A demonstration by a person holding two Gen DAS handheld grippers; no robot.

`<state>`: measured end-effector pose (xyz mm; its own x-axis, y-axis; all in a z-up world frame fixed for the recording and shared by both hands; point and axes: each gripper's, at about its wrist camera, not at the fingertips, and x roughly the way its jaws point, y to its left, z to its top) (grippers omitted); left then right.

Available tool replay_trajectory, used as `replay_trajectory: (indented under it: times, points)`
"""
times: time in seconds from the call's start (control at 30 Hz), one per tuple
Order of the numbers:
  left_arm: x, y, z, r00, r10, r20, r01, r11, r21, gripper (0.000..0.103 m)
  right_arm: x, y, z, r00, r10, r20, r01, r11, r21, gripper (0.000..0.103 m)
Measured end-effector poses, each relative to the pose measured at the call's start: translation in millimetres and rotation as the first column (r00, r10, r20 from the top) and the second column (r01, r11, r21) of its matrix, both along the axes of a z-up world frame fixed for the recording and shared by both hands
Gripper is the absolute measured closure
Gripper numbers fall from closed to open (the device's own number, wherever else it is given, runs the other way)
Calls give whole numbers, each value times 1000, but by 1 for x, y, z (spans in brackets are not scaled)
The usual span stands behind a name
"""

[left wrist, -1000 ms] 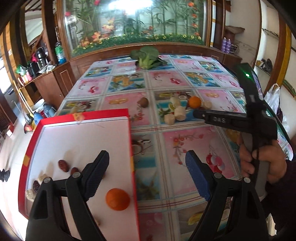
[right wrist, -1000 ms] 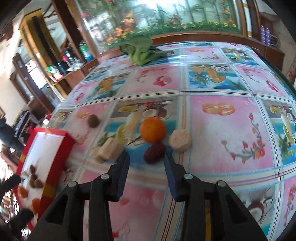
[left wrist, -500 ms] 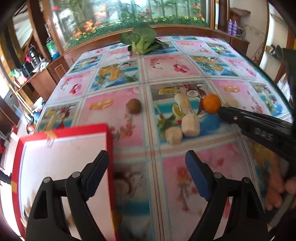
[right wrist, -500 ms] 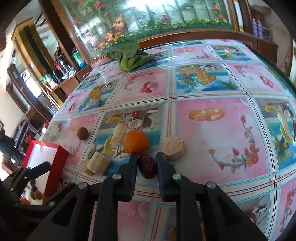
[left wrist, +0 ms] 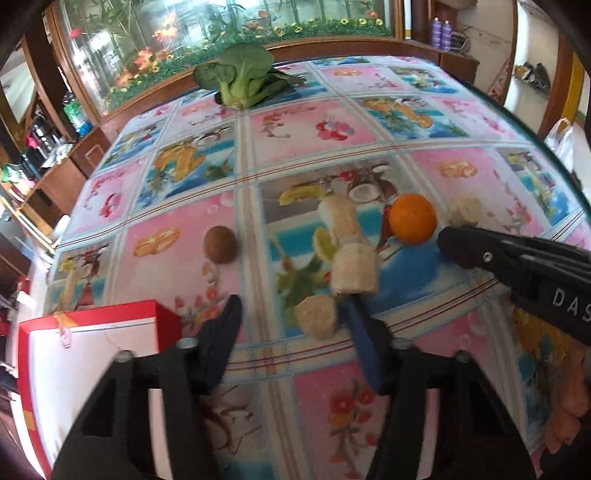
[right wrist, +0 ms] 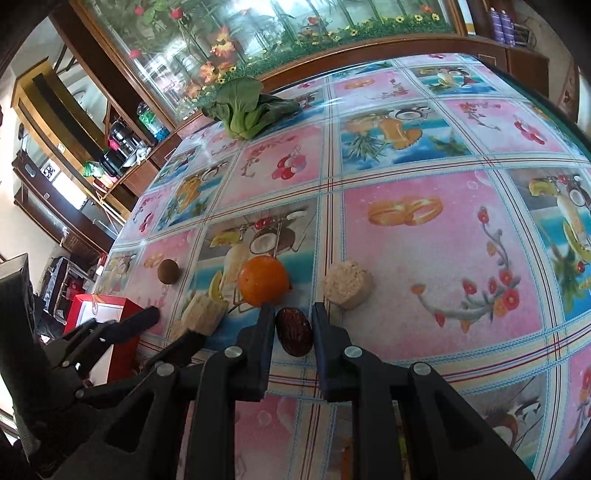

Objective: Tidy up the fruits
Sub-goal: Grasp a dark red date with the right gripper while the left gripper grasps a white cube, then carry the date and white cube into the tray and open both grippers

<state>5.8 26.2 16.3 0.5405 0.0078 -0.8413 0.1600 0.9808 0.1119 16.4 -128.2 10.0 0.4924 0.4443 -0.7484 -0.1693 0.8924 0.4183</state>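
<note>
Right gripper [right wrist: 293, 325] of mine clamps the dark date [right wrist: 294, 331] on the tablecloth [right wrist: 424, 243], orange [right wrist: 263, 280] touching ahead. Left gripper [left wrist: 295, 325] is closing around a beige chunk [left wrist: 317, 320], not yet pinched.

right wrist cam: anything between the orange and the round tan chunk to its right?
No object. In the right wrist view only bare patterned tablecloth separates the orange from the tan chunk.

Daylight is glaring through a glass cabinet [left wrist: 229, 29] of artificial flowers behind the worktop [left wrist: 332, 122]; dark wooden shelving [right wrist: 74, 122] is lining the side wall.
</note>
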Motion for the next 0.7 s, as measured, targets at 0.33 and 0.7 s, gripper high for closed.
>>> replay_trajectory:
  times: [0.33,0.7]
  points:
    - [-16,-8,5,1000,-6,8,6,998,-70,77,-3,-1,6,999,7,47,-8,1000,18,84]
    - [-88,24,81,968,90,232,-68,993,-101,78,-22,9,28,971,49,234,-54,998,13,85]
